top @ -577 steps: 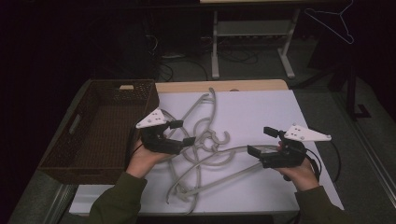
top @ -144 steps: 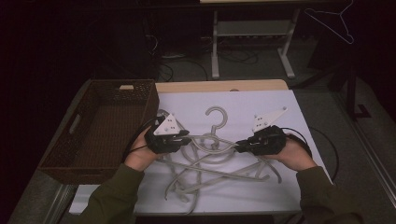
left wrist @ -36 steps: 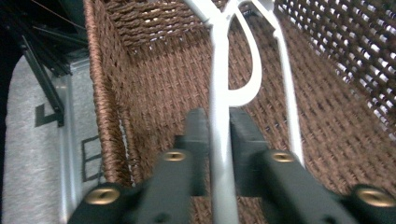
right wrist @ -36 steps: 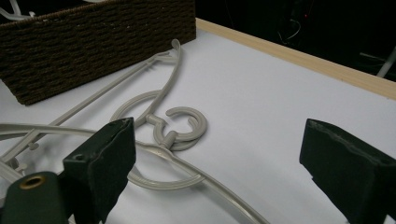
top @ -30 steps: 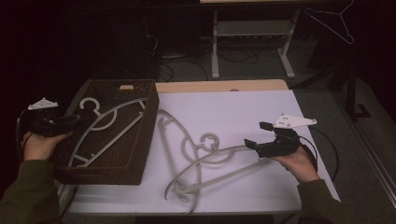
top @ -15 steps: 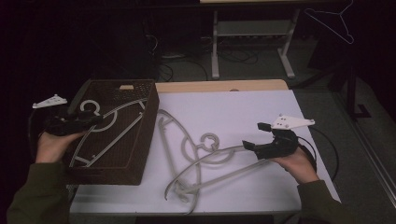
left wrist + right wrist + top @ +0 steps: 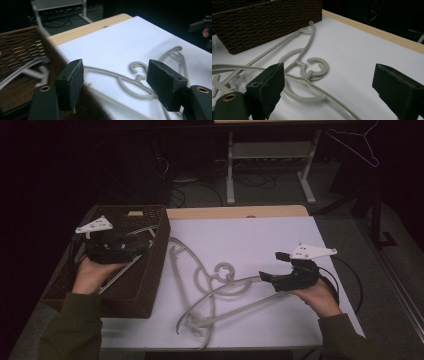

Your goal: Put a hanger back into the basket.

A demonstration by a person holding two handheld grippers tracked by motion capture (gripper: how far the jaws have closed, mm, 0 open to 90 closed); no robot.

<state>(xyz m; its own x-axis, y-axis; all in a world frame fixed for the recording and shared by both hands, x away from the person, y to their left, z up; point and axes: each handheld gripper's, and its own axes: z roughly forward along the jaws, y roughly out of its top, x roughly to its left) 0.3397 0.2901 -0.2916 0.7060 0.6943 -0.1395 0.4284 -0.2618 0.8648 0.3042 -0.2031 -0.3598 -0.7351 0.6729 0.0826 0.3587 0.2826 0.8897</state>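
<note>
Left gripper [image 7: 137, 245] hangs over the basket [image 7: 150, 285], jaws just opening, empty. The tangled hangers [image 7: 215, 290] lie on the tabletop at its four o'clock, long arms running toward the right gripper [image 7: 267, 275], which sits nearer, jaws wide and empty.

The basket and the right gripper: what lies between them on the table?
In the high view, tangled grey hangers lie between the basket and the right gripper.

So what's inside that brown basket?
A grey hanger lies in the brown basket. The left gripper, jaws just opened and empty, hovers over it and hides part of the hanger and the basket floor.
</note>
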